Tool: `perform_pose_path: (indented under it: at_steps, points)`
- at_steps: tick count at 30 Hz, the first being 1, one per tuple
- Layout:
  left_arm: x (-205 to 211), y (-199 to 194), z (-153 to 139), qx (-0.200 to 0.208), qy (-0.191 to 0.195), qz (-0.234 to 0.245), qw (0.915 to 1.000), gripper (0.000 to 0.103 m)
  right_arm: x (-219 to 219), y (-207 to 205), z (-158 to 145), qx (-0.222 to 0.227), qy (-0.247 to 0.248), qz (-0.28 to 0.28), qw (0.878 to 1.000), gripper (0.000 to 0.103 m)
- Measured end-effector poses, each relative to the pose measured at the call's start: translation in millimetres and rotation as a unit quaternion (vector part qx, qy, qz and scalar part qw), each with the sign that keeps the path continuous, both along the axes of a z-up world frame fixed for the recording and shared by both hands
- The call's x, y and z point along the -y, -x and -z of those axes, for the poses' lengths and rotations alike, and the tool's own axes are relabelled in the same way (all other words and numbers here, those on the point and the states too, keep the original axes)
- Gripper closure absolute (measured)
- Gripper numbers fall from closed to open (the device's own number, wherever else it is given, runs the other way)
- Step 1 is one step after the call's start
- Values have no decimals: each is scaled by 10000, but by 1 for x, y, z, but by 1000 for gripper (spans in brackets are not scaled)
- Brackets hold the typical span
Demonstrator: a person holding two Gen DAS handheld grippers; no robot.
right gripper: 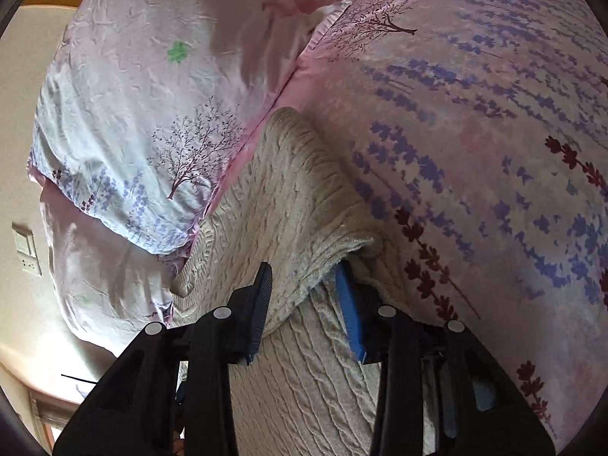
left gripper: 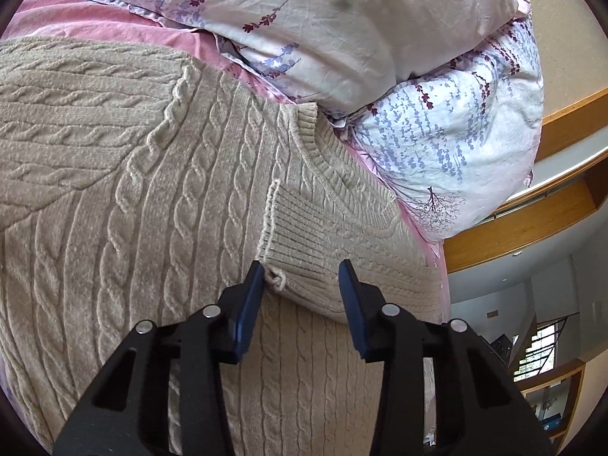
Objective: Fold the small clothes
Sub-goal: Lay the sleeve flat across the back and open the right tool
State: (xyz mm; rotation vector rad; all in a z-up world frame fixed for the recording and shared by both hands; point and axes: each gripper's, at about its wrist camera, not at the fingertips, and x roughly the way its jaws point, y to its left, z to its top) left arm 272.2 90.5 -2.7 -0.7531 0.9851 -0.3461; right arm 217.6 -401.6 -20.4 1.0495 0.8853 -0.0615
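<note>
The left gripper point(left gripper: 302, 277) is sitting open around the sweater point(left gripper: 133, 205) cuff point(left gripper: 296, 239), not squeezing it. The right gripper point(right gripper: 304, 285) is also open around a thick fold, so the fold may be slipping out.

Bed point(right gripper: 494, 121), pink floral sheet; beige cable-knit sweater point(left gripper: 159, 197) spread on it, floral pillows point(left gripper: 448, 159) beside.

We log a beige cable-knit sweater point(left gripper: 159, 197) with ribbed cuff point(left gripper: 300, 254), pink sheet point(left gripper: 114, 26), white pillows point(left gripper: 342, 30) printed with lavender sprigs and maroon trees, and black grippers with blue jaws.
</note>
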Motion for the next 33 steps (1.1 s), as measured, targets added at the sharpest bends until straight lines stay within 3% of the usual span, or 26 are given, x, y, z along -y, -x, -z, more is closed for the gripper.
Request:
perform_pose_path:
  at_steps: [2,4,5,8,12,16,19,21,24,29,32,33]
  points:
    - [3,-5,0,12,-71,-30,10000,71,2,-1,-2,72,113,94,9999,71]
    - [4,-10,1,36,-184,-20,9998,87,6,-1,-8,224,396,189,9988,92]
    - [4,-14,1,54,-231,7,9997,95,7,0,-11,312,448,251,9982,93]
    - [-2,-11,-8,323,-243,-26,9992,96,2,7,-24,703,525,269,9958,94]
    - [-12,-4,-21,667,-701,-57,9953,96,-13,11,-22,665,706,-56,9953,94]
    - [-21,-5,-16,597,-986,-96,9933,96,-23,7,-14,504,835,-246,9949,94]
    - [-22,-9,-1,285,-1048,-36,9941,95,-15,3,1,206,471,-198,9985,93]
    - [-22,-7,1,341,-1054,-46,9938,95,-10,6,3,240,336,-103,9991,92]
    - [-23,-5,1,356,-1118,-63,9931,95,-4,14,-5,461,653,172,9966,93]
    - [-19,-5,2,431,-1336,-79,9901,93,3,18,5,199,543,273,9980,95]
    - [-21,-5,0,430,-1277,-24,9909,90,-1,28,-9,182,745,325,9965,84]
    - [-23,-3,-2,445,-1231,-46,9914,87,-3,31,-17,203,918,385,9948,74]
